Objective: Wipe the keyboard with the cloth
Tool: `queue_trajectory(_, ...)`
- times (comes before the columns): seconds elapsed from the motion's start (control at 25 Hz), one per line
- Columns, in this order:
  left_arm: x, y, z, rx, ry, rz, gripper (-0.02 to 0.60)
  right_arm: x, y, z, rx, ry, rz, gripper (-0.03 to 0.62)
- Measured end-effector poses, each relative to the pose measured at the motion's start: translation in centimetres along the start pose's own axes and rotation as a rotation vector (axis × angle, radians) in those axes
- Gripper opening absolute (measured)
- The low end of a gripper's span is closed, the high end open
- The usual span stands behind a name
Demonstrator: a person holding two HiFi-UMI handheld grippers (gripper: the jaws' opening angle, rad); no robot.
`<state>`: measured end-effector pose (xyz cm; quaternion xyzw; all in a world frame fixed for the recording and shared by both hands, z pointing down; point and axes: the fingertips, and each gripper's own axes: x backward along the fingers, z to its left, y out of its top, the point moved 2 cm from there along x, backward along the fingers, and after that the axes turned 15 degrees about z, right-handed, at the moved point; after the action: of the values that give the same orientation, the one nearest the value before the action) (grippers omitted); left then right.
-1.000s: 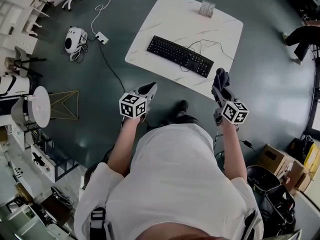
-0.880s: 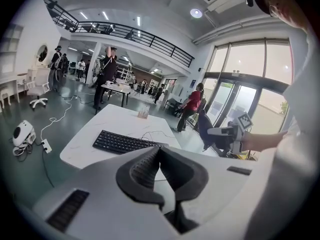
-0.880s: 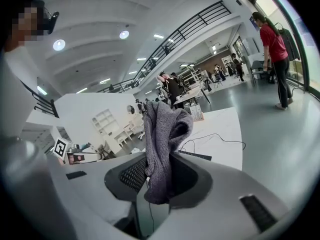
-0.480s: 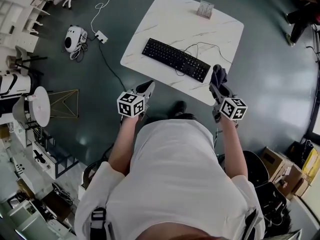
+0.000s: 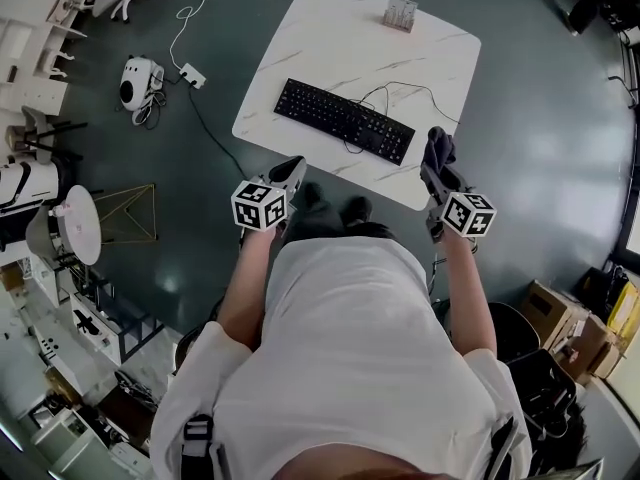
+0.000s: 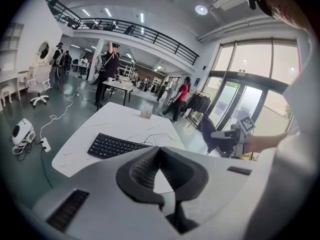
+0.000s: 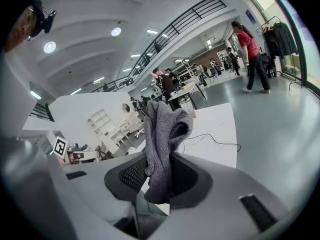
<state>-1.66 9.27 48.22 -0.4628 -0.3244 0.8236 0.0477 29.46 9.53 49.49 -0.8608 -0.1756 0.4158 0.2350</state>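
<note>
A dark green floor (image 5: 540, 168) fills most of the head view. A person in a white shirt (image 5: 350, 368) stands on it, both forearms reaching forward. In front of the person is a white, marble-patterned desk (image 5: 330, 28), set at an angle so that one corner points toward the right arm.

A black keyboard (image 5: 343, 120) lies on the near half of the desk, roughly parallel to the near edge. Its thin cable (image 5: 415, 90) loops across the desk top behind it.

The left hand-held gripper (image 5: 292, 171) is at the desk's near edge, short of the keyboard. Its jaws are closed together with nothing between them. The right hand-held gripper (image 5: 432, 173) is by the near right corner of the desk, also apart from the keyboard. Its jaws are clamped on a dark grey knitted cloth (image 5: 438, 150), which stands bunched up above the jaw tips. The cloth touches neither the keyboard nor the desk.

A small rack (image 5: 400, 13) stands near the far edge of the desk. On the floor to the left lie a white device (image 5: 137, 78) and a power strip (image 5: 193, 75), well apart from the desk.
</note>
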Motion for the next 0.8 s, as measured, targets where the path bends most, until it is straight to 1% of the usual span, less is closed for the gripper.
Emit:
queue_trajectory(0.28, -1.3, 1.7, 2.1, -0.044, -0.047, 0.016, 0.009, -1.9, -0.1, 0.1, -0.055, -0.033, -0.015, 0.124)
queue_trajectory(0.4, -2.1, 2.4, 3.7, -0.099, -0.052, 0.027, 0.009, -3.1, -0.1, 0.3, -0.097, -0.051, -0.026, 0.124)
queue_trajectory(0.52, -2.8, 3.0, 5.5, -0.151, -0.065, 0.018, 0.009, -4.2, -0.4, 0.2, -0.113, -0.083, -0.026, 0.124)
queue_trajectory(0.64, -3.4, 2.7, 7.5, -0.155, -0.081, 0.043, 0.009, -4.9, -1.1, -0.2, -0.149, -0.127, -0.016, 0.124)
queue_trajectory(0.8, -4.3, 2.7, 10.0, -0.160, -0.100, 0.073, 0.009, -5.5, -2.2, -0.3, -0.180, -0.160, 0.002, 0.124)
